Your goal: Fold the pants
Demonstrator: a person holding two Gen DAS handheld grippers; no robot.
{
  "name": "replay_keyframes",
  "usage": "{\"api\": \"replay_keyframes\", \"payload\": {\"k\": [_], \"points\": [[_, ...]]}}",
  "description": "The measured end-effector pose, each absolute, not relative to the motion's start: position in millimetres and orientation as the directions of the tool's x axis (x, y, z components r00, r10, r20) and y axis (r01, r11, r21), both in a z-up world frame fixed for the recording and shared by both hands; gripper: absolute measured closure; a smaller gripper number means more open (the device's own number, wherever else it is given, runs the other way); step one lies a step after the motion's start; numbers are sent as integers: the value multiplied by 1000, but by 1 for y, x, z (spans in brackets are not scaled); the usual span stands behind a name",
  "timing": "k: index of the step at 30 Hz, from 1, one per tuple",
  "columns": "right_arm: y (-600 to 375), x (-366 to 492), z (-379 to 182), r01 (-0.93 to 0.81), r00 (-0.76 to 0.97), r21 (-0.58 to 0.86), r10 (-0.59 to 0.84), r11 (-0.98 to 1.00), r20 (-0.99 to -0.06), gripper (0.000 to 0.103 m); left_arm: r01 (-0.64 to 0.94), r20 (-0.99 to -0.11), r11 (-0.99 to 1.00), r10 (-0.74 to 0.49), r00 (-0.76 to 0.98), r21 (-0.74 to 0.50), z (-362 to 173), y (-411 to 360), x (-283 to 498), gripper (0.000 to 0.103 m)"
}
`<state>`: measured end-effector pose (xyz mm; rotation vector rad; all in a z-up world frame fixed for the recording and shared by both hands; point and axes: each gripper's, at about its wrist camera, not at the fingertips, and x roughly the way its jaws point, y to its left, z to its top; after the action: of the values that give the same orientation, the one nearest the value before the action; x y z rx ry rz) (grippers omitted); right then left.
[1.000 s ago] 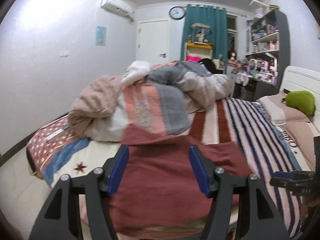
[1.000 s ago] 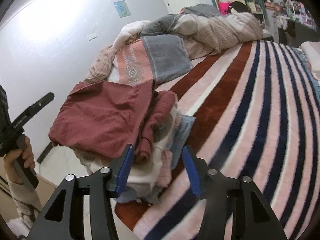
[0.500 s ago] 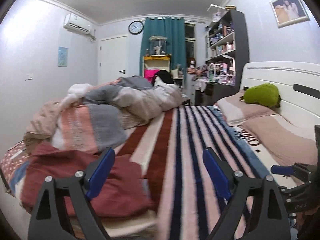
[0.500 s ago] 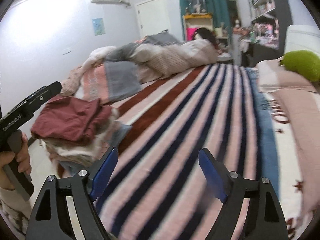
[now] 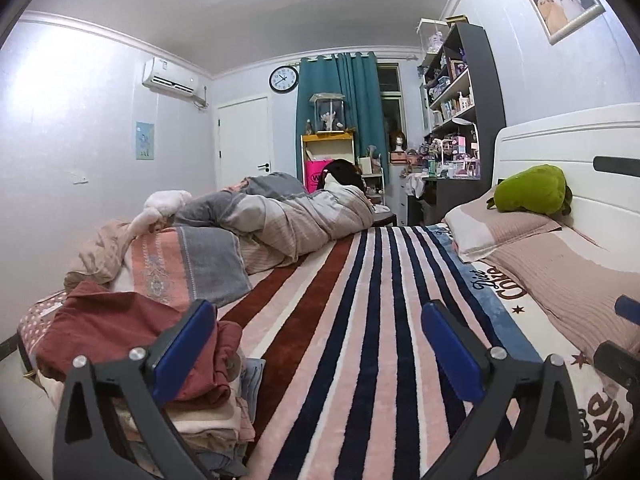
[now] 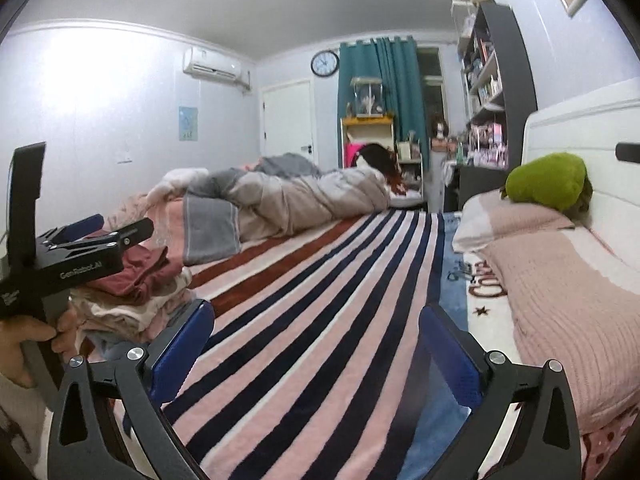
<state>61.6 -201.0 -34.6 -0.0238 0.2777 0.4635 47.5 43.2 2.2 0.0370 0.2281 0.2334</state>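
Note:
Folded dark red pants (image 5: 108,330) lie on top of a stack of folded clothes (image 5: 208,420) at the left edge of the bed; they also show in the right wrist view (image 6: 140,268). My left gripper (image 5: 316,344) is open and empty, just right of the stack, above the striped blanket (image 5: 360,320). My right gripper (image 6: 316,344) is open and empty over the blanket (image 6: 320,320). The left gripper's body (image 6: 80,252), held in a hand, shows at the left of the right wrist view in front of the stack.
A rumpled duvet and blankets (image 5: 260,220) are piled at the bed's far left. Pillows (image 5: 560,264) and a green plush toy (image 5: 532,190) lie along the white headboard (image 5: 580,148) on the right. Shelves (image 5: 460,100) and a door (image 5: 244,140) stand beyond.
Both grippers have drawn back from the red pants and stack, swung right and tilted up toward the room. Both have opened wider. The pants stay on the stack.

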Motion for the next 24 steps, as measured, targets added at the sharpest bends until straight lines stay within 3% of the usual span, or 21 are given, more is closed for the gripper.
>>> {"api": "replay_keyframes", "payload": {"k": [6,24], "points": [[-204,48,-28,-444,874,15,437,896,-211,1,-243,-206,967,254,945,81,3,41,37,1],[-207,56,-29,-448,864,83,455,890,-216,1,-256,-220,964,265,939,68,-2,45,27,1]]}}
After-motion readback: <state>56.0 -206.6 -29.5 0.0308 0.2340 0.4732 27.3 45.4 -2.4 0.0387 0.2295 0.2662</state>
